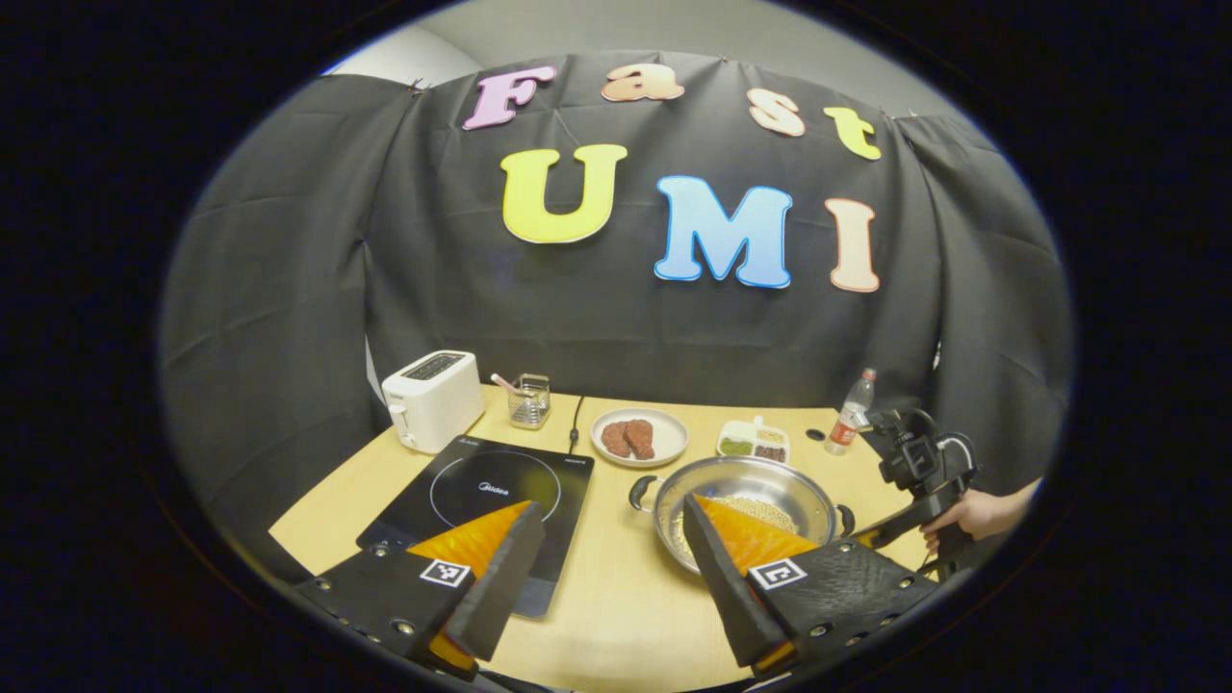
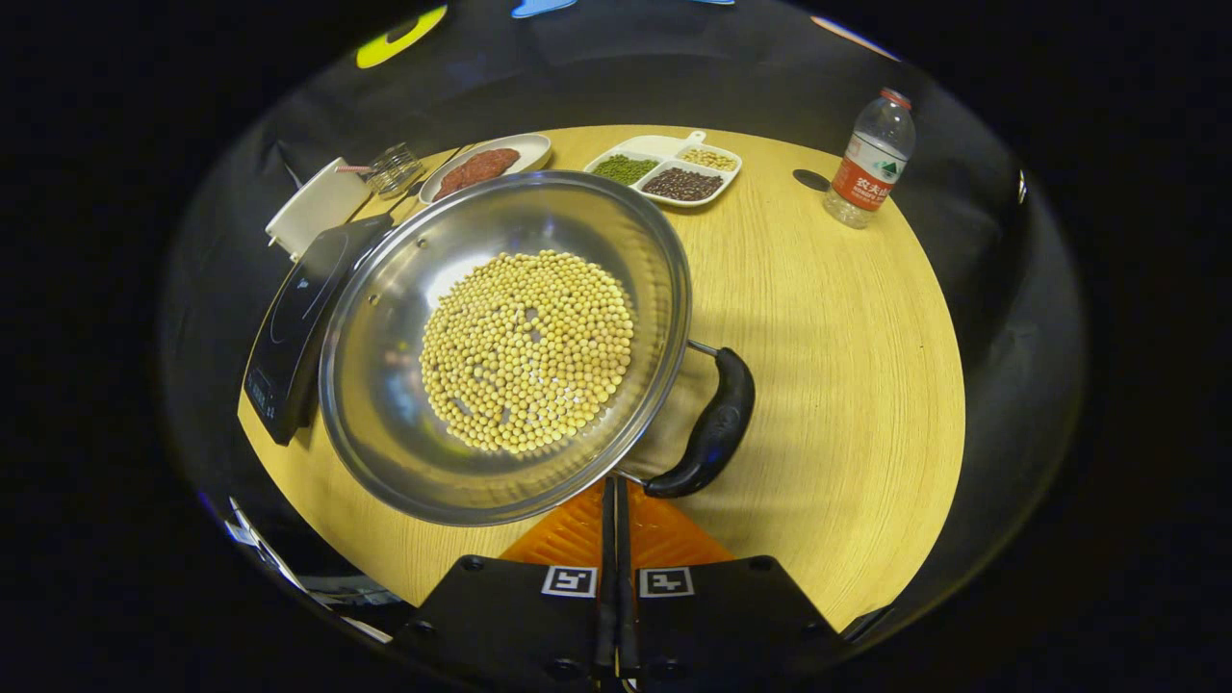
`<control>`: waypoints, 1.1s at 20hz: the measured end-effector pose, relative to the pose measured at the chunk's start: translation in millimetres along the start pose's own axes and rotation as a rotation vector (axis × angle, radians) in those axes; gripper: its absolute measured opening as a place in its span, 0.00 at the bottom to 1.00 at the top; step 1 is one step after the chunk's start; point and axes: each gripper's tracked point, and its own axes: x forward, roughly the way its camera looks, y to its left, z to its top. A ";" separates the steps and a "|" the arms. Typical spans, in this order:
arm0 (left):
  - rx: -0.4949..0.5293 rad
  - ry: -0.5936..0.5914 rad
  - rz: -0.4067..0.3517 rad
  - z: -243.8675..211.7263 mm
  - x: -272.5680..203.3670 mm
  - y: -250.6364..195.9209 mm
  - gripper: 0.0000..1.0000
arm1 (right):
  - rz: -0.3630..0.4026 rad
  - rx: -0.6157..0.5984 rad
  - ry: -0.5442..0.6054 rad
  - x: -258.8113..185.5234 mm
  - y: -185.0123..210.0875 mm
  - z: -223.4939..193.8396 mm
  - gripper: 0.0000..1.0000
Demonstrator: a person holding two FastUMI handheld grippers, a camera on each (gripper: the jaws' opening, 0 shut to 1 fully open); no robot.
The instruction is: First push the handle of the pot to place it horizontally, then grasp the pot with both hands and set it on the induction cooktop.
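We see the pot (image 2: 510, 346) of soybeans (image 2: 527, 351), handles lying diagonally; right tongs (image 2: 616, 500) pressed together empty, left tongs (image 1: 611, 549) wide; cooktop (image 1: 481, 510) marked Midea.

Around the one pot (image 2: 500, 346) with two handles (image 2: 707, 428): one induction cooktop (image 1: 481, 500), one toaster (image 1: 433, 397), one plate (image 1: 639, 436), one divided dish (image 2: 664, 168), one bottle (image 2: 871, 159), one wire basket (image 1: 529, 399)
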 end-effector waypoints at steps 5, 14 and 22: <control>0.008 0.017 -0.002 -3.1 4.3 -19.0 0.85 | 0.026 0.062 -0.020 4.6 -9.4 12.2 0.02; -0.015 0.028 0.040 -7.1 8.6 -44.4 0.85 | 0.094 0.125 -0.041 15.0 -15.7 34.9 0.02; -0.099 0.079 0.044 -21.8 21.4 -62.5 0.85 | 0.133 0.184 -0.087 15.1 -24.9 51.7 0.00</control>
